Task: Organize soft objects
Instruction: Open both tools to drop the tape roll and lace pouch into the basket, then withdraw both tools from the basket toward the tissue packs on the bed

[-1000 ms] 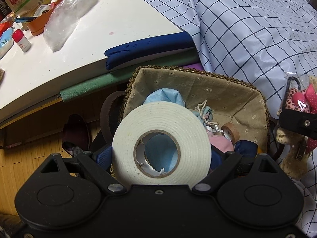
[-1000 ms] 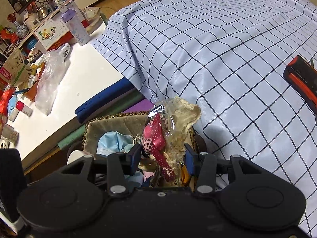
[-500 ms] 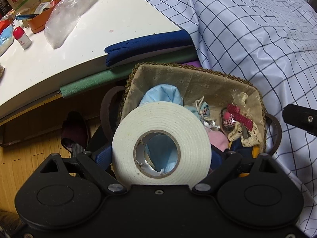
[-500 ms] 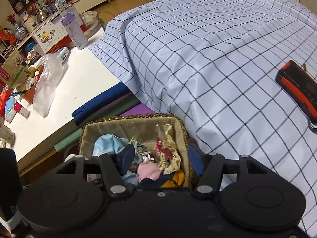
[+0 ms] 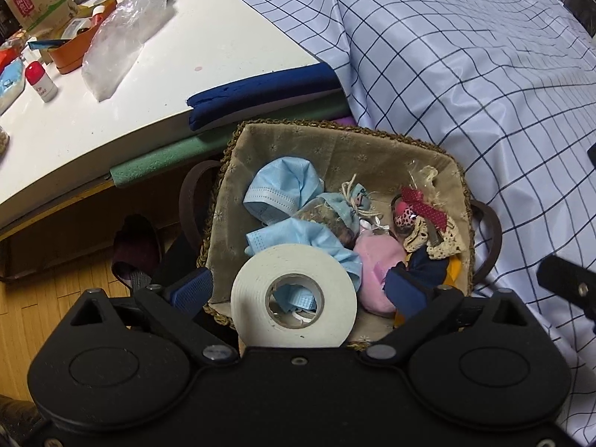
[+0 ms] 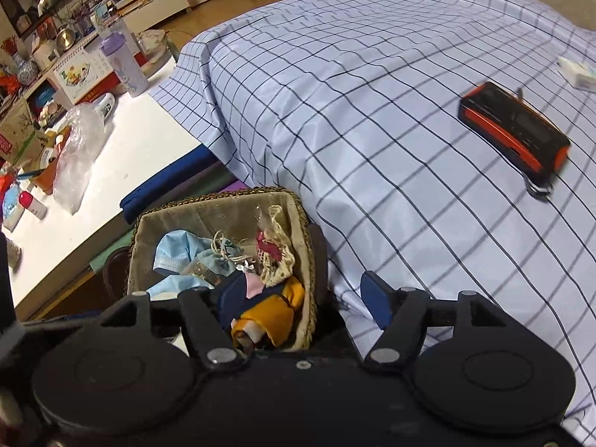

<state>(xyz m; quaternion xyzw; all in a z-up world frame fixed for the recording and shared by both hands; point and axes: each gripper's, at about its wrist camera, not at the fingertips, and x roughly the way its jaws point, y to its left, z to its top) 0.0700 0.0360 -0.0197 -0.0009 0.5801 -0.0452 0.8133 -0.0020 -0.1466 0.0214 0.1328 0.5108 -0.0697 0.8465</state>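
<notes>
Released from my left fingers since a second ago, the white tape roll [image 5: 292, 294] now sits lower, down at the near edge of the basket [image 5: 335, 141], and the lace-and-ribbon bundle [image 5: 424, 219] that my right fingers carried a second ago lies inside the basket too. My left gripper [image 5: 298, 290] has just been opening and stands wide; the roll is between the blue pads [image 5: 193, 288] but they stand clear of it on both sides. My right gripper [image 6: 298, 298] has also just been opening, and its jaws now stand apart with nothing clamped; the blue pad [image 6: 376, 298] at three o'clock hangs over the checked cloth [image 6: 372, 111], while the other side sits over the basket's near corner. Just beyond my left pads, at twelve o'clock, the basket holds a pale blue face mask [image 5: 279, 193], a small rag doll [image 5: 357, 201], a pink soft piece [image 5: 376, 260] and a navy-and-yellow cloth [image 5: 432, 268]. The bundle rests at two o'clock against the basket's lined wall. Farther out, at ten o'clock, a blue foam pad [image 5: 260, 93] and a green one [image 5: 167, 160] edge the white table [image 5: 111, 119], where a clear plastic bag [image 5: 119, 41] lies. In the right wrist view a black-and-orange device [image 6: 516, 130] lies on the checked cloth at two o'clock, well apart from the basket.
</notes>
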